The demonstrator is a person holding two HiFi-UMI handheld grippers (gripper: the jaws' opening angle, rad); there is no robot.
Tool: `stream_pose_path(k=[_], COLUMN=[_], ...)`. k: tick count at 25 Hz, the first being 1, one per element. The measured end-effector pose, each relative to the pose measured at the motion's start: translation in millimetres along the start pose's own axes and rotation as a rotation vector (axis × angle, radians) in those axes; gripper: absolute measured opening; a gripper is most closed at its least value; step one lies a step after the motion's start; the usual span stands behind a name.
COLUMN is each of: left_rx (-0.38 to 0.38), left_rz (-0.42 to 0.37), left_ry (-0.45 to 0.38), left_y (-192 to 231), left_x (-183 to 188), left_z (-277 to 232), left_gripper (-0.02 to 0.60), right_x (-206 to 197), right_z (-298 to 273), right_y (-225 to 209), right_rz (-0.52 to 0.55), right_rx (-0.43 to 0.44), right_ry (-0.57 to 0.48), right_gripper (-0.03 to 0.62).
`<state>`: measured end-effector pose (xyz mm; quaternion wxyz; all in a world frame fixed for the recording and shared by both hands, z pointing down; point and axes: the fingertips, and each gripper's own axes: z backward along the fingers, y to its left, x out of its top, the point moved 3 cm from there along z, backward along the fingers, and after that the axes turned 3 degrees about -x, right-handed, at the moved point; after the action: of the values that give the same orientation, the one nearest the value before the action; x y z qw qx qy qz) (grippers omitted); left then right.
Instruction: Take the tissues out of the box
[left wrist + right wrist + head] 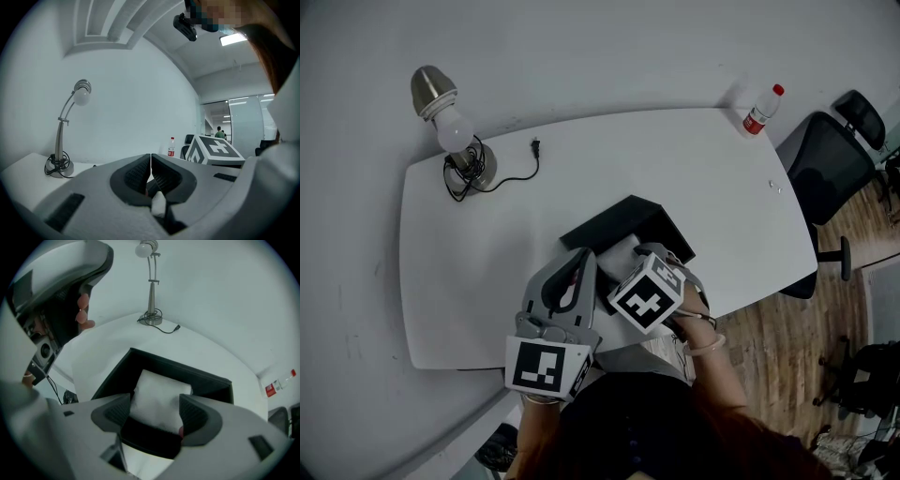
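A black box (pixel 623 223) lies open on the white table (pixel 487 281), near its front edge. Inside it sits a white pack of tissues (pixel 159 397), also visible as a pale patch of tissues (pixel 617 259) in the head view. My right gripper (pixel 154 411) hangs over the black box (pixel 187 373), open, with the pack showing in the gap between its fingers. My left gripper (pixel 581 264) is just left of the box. In its own view the left gripper (pixel 150 164) is shut, tips together and lifted above the table, pointing at the far wall.
A desk lamp (pixel 455 141) with a coiled cord stands at the table's back left. A red-capped bottle (pixel 761 108) stands at the back right corner. A black office chair (pixel 825 164) is off the right edge, over the wooden floor.
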<state>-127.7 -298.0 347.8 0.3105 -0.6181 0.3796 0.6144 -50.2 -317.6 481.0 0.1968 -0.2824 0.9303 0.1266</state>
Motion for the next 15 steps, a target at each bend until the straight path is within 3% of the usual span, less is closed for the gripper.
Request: stream_pose_path(k=[9, 15], left_rx=[0.014, 0.032], left_rz=[0.016, 0.02], left_ry=[0.002, -0.001], left_y=[5.7, 8.0], left_x=[-2.4, -2.1], left_z=[1.6, 7.6], left_gripper=[0.026, 0.026], right_x=[0.8, 0.7], right_z=[-7.6, -5.7], right_y=[-3.0, -2.4], right_rz=[0.013, 0.04], right_rx=[-0.05, -0.063], right_ry=[0.047, 0.036], right_gripper=[0.298, 0.246])
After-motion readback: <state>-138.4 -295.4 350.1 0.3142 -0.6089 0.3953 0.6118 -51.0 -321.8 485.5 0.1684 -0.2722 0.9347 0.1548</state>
